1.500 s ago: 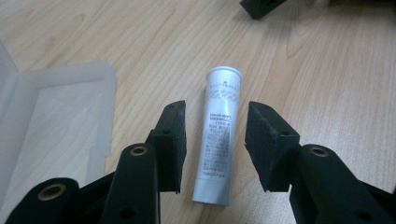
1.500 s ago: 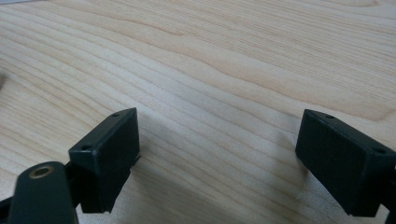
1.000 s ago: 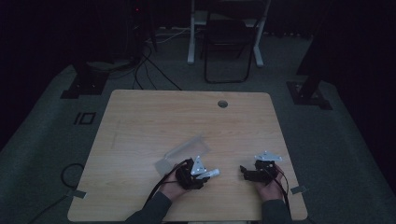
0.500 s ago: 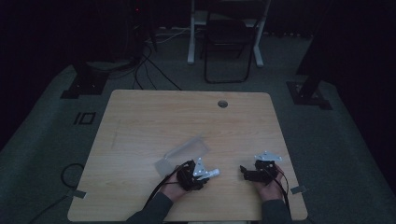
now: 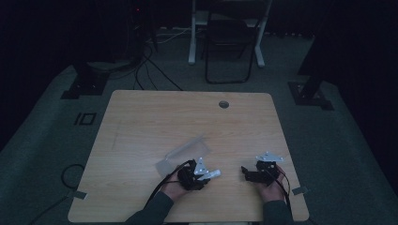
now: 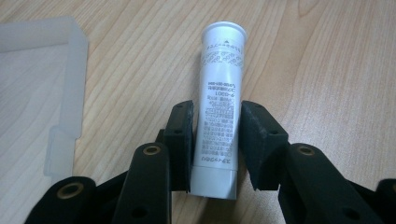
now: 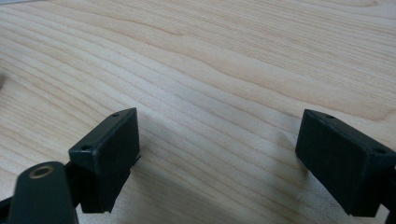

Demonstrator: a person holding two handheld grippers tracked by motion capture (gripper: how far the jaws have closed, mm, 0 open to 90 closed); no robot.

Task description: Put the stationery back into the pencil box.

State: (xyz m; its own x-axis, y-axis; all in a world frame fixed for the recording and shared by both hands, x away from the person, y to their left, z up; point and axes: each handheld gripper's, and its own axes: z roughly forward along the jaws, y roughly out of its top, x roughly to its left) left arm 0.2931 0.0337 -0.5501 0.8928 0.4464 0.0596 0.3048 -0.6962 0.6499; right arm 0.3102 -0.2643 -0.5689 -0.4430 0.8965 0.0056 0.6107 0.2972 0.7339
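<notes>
Left gripper [image 5: 202, 174] had the white tube [image 6: 218, 107], fingers [image 6: 180, 140] pinching its lower body.
Versus a second earlier it sat about the same spot, near edge of the tabletop [image 5: 141, 122], just right of the translucent plastic case [image 5: 185, 152]; tube apparently ready to move. Right gripper [image 5: 248, 172] rested at near right, fingers [image 7: 109, 154] spread, empty.

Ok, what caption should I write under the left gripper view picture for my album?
Left gripper pinches a white printed plastic tube over the light wooden table, beside a frosted clear plastic case.
</notes>
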